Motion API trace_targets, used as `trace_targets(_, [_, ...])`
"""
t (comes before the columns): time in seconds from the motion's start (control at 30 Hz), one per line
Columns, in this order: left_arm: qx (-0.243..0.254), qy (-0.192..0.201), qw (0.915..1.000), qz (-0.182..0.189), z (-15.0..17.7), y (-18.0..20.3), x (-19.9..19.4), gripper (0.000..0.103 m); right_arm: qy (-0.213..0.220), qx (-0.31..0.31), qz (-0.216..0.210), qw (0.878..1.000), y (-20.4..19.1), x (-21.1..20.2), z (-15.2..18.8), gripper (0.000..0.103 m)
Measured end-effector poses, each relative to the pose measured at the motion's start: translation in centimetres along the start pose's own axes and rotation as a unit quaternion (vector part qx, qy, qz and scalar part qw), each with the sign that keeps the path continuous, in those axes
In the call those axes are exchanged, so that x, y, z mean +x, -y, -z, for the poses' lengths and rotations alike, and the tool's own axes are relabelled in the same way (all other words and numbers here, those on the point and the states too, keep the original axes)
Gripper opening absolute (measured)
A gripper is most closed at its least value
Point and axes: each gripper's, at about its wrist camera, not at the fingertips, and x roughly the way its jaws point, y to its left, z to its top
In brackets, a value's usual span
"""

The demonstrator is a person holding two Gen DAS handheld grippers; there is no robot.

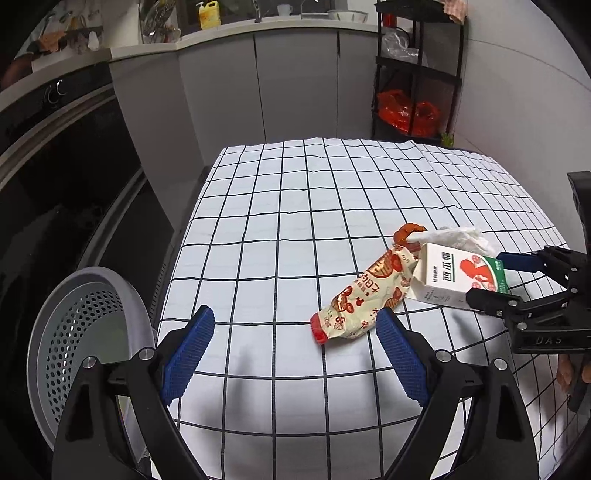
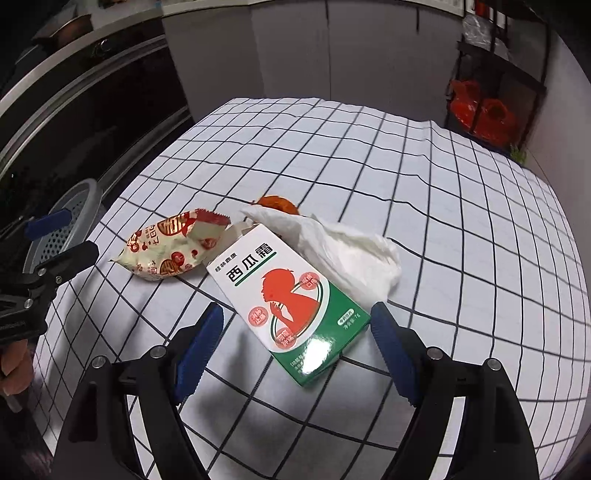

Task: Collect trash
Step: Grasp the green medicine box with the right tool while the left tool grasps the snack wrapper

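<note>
Centrally, both tongs gaped wide — right tongs (image 2: 297, 328) astride the box (image 2: 291, 299), left tongs (image 1: 295, 328) beside the wrapper (image 1: 364, 295).

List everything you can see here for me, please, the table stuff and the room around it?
Snack wrapper: one, cream with red print, left in the pile.
Medicine box: one, white, green and red, nearest the right gripper, one end open.
Tissue: one, white, crumpled behind the box.
Orange scrap: one, behind the tissue; cannot tell what it is.
Tablecloth: one, white with black grid.
Bin: one, grey, perforated, beside the table's left edge.
Shelf: one, black, holding red bags.
Yellow bottle: one, on the counter.
Left gripper: open, blue pads.
Right gripper: open, astride the box.
</note>
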Motion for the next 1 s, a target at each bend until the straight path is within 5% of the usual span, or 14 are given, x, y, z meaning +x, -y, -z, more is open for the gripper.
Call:
trace_targets(0.4, [-0.008,0.002,1.0000,-0.004,0.0,-0.5,0.0,0.087,-0.028,-0.023,-0.051,0.998,-2.6,0.3,-0.4,0.078])
trace_targets(0.77, [-0.005,0.004,0.9999,-0.009,0.1,-0.4,0.2,0.087,-0.029,-0.014,-0.037,0.999,-4.1,2.9,-1.3,0.077])
trace_targets(0.8, [-0.005,0.004,0.9999,-0.009,0.1,-0.4,0.2,0.087,-0.030,-0.017,-0.036,0.999,-4.3,3.0,-1.2,0.076])
trace_targets(0.87, [-0.004,0.002,1.0000,-0.003,0.1,-0.5,0.2,0.087,-0.033,-0.022,-0.033,0.999,-4.5,3.1,-0.9,0.054])
trace_targets(1.0, [-0.003,0.000,1.0000,0.000,0.1,-0.4,0.4,0.088,-0.028,0.003,-0.045,0.999,-4.0,2.5,-0.4,0.051])
